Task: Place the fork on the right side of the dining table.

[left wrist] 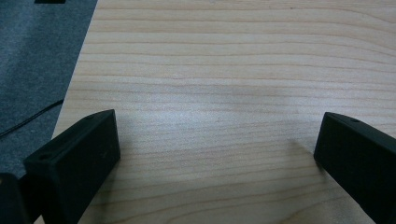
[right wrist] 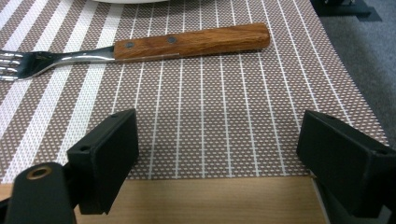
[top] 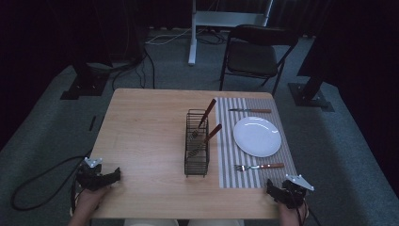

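A white plate (top: 257,136) lies on a striped placemat (top: 230,160) at the table's right. A wooden-handled fork (top: 260,166) lies on the mat in front of the plate, and a wooden-handled knife (top: 251,111) lies behind it. A black wire caddy (top: 197,162) beside the mat holds two wooden-handled utensils (top: 207,112). My left gripper (top: 113,176) rests open at the front left corner, over bare wood (left wrist: 210,93). My right gripper (top: 273,189) stands open at the mat's front right corner, with the fork (right wrist: 187,43) just ahead of its jaws.
The wooden table (top: 146,136) has open surface on its left half. A black chair (top: 254,54) stands behind the table on the grey carpet. Dark stands and cables (top: 94,75) sit at the back left, and a white frame leg (top: 193,33) at the back.
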`<move>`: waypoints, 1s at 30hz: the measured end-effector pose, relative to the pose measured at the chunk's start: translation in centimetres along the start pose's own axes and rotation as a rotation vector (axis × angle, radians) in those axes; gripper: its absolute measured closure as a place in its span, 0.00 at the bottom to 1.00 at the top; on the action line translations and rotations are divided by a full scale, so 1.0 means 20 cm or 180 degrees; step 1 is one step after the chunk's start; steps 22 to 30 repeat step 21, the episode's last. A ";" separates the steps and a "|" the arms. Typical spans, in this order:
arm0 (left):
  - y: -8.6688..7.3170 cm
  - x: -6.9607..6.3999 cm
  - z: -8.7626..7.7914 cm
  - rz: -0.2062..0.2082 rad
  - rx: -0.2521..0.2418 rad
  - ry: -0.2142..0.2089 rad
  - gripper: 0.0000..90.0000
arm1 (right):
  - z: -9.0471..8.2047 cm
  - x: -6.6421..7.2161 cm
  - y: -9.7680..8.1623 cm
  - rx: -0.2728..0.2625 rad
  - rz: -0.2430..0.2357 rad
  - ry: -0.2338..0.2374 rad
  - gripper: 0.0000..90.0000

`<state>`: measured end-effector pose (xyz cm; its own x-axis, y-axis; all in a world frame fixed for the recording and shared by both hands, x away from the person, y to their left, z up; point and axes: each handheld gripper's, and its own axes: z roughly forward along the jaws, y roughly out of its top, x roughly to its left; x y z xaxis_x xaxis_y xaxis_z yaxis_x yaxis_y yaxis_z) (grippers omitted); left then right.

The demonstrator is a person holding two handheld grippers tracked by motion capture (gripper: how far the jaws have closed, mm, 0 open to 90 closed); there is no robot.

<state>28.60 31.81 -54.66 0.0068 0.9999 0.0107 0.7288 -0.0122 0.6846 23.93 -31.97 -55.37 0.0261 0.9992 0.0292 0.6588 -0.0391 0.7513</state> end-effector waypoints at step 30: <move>0.00 0.00 0.00 0.0000 0.0001 0.0001 0.01 | 0.00 0.00 -0.04 -0.0142 -0.0031 -0.0034 0.13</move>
